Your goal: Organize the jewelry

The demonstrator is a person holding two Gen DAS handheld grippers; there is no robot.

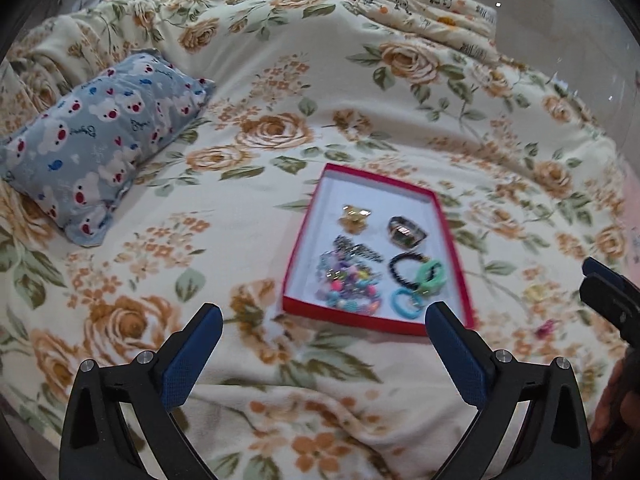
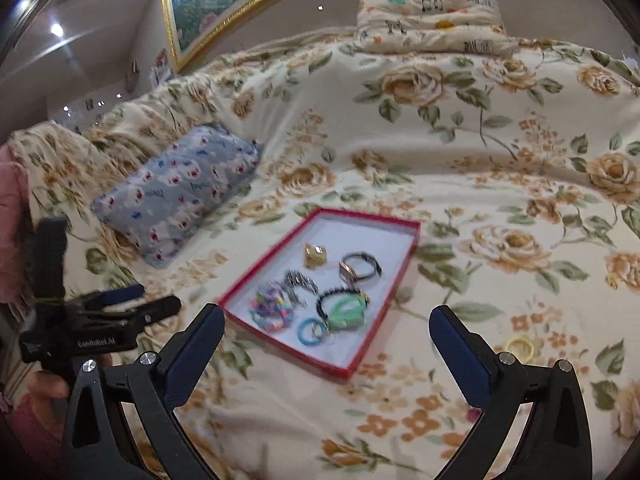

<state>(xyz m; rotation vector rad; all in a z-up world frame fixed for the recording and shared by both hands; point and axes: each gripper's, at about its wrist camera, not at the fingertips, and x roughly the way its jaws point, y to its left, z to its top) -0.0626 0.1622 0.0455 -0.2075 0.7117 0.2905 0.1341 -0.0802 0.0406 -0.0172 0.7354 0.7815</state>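
A shallow red box (image 1: 306,216) (image 2: 256,276) with a white floor lies on a floral blanket. In it are a gold brooch (image 1: 354,218) (image 2: 315,255), a watch-like band (image 1: 406,233) (image 2: 360,268), a black beaded bracelet (image 1: 402,268), a green hair tie (image 1: 430,276) (image 2: 348,312), a blue ring tie (image 1: 404,300) (image 2: 308,332), coloured bead bracelets (image 1: 346,286) (image 2: 270,308) and a dark hair clip (image 1: 358,248). A yellow band (image 2: 520,348) lies on the blanket right of the box. My left gripper (image 1: 324,320) is open and empty just short of the box. My right gripper (image 2: 326,324) is open and empty over the box's near edge.
A blue bear-print pillow (image 1: 92,148) (image 2: 180,192) lies left of the box. A folded quilt (image 1: 432,12) (image 2: 432,24) sits at the back. The left gripper shows at the left of the right wrist view (image 2: 120,304), and the right gripper's edge at the right of the left wrist view (image 1: 612,300).
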